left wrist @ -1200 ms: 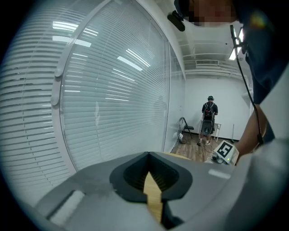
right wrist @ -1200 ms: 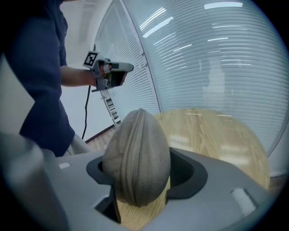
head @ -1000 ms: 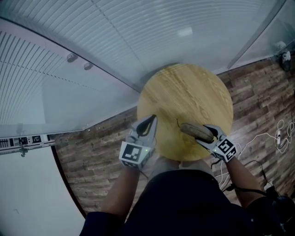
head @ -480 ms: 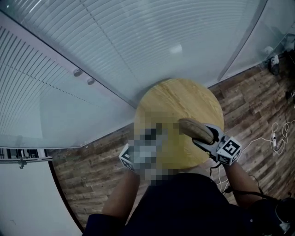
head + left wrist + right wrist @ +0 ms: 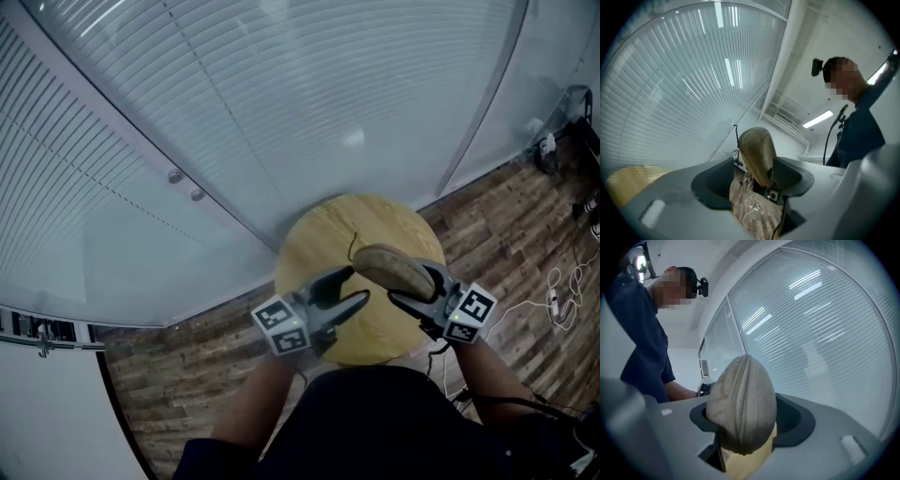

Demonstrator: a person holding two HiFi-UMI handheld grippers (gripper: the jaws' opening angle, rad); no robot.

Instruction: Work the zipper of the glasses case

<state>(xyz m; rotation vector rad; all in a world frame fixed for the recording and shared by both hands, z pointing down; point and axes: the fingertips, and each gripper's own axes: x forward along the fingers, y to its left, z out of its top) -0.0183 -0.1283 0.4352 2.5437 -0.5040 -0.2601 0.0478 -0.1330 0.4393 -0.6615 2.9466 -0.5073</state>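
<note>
Two hand-held grippers meet at the glasses case [image 5: 394, 269], a tan, rounded shell. The right hand-held gripper [image 5: 417, 286] holds it clamped by one end, jaws pressed on both of its sides, with the zipper seam running down the middle of the shell in that gripper's own view. The round wooden worktop [image 5: 319, 244] lies below the case, which hangs clear of it.

The left hand-held gripper [image 5: 354, 285] sits just beside the case's free end. Its jaws are opening, and their pads press on nothing. The case shows in the gap ahead of them, but whether its end is truly between the pads cannot be told. A thin dark pull cord [image 5: 352, 246] sticks out from that same free end.

The step in hand looks like lining up for the zipper pull; the zipper appears shut along the seam. The next move probably calls for bringing the left jaws onto the cord or its tab and closing on it. The right grip would have to hold the case steady against the pull. The cord is slim, so the aim must be close.
</note>
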